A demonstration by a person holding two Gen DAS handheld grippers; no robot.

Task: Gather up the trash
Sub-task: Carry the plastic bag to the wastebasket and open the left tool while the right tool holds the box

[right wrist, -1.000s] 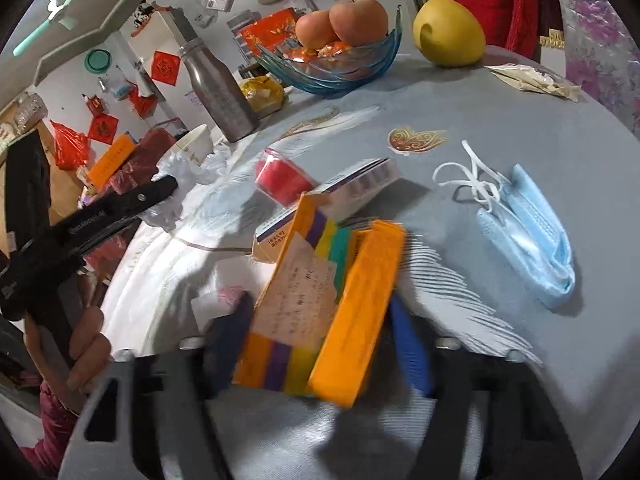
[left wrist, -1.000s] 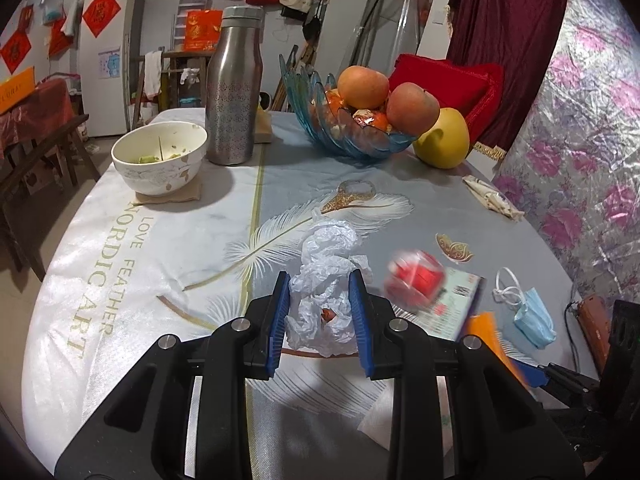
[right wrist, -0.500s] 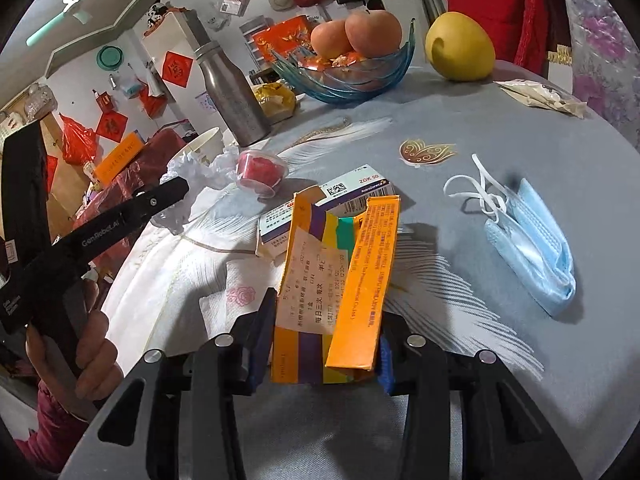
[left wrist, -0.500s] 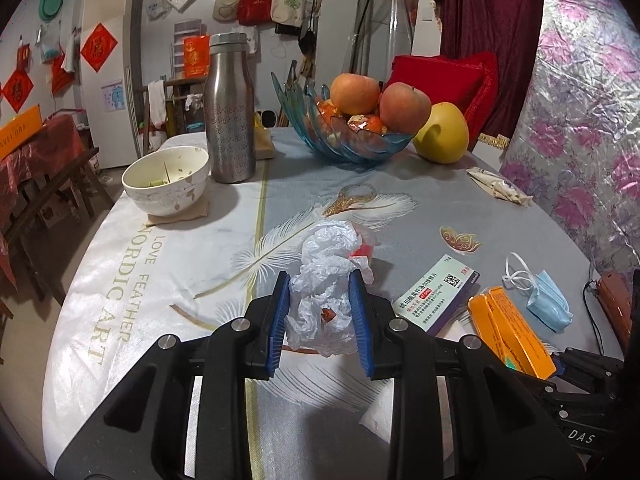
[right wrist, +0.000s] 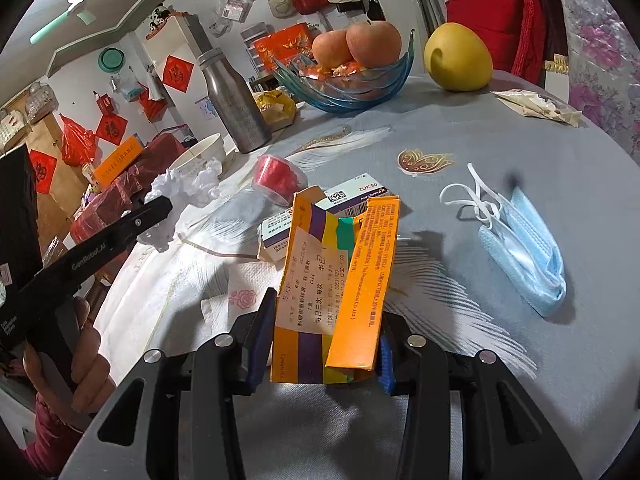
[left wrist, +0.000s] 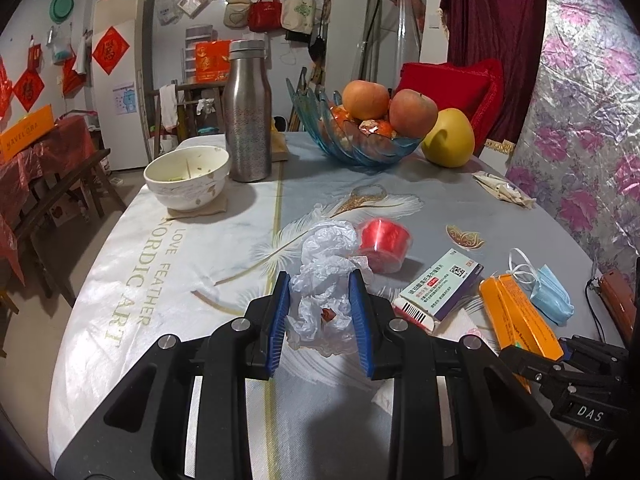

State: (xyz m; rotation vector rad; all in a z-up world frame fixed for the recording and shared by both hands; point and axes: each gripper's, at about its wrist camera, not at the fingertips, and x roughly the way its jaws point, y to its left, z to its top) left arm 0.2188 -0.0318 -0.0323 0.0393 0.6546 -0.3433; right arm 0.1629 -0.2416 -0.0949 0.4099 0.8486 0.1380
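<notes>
My left gripper (left wrist: 319, 280) is shut on a crumpled white plastic bag (left wrist: 324, 260), held just above the tablecloth. My right gripper (right wrist: 326, 320) is shut on a flattened orange medicine box (right wrist: 344, 272) with a paper label; the left wrist view shows that box (left wrist: 516, 316) at lower right. On the table lie a red plastic cup (left wrist: 382, 242) on its side behind the bag, a white medicine box (left wrist: 440, 286), a blue face mask (right wrist: 520, 248), a white napkin (right wrist: 236, 300) and a beige wrapper (right wrist: 536, 106).
At the back of the table stand a dirty white bowl (left wrist: 187, 178), a steel bottle (left wrist: 248, 112), a blue glass fruit bowl (left wrist: 360, 144) with apples and a yellow pomelo (left wrist: 448, 138). A person's hand (right wrist: 80, 360) holds the left gripper's handle. The table's edge curves on the left.
The red cup has rolled from beside the white medicine box to farther back, next to the plastic bag. The left wrist view has shifted sideways. Both grips are unchanged.
</notes>
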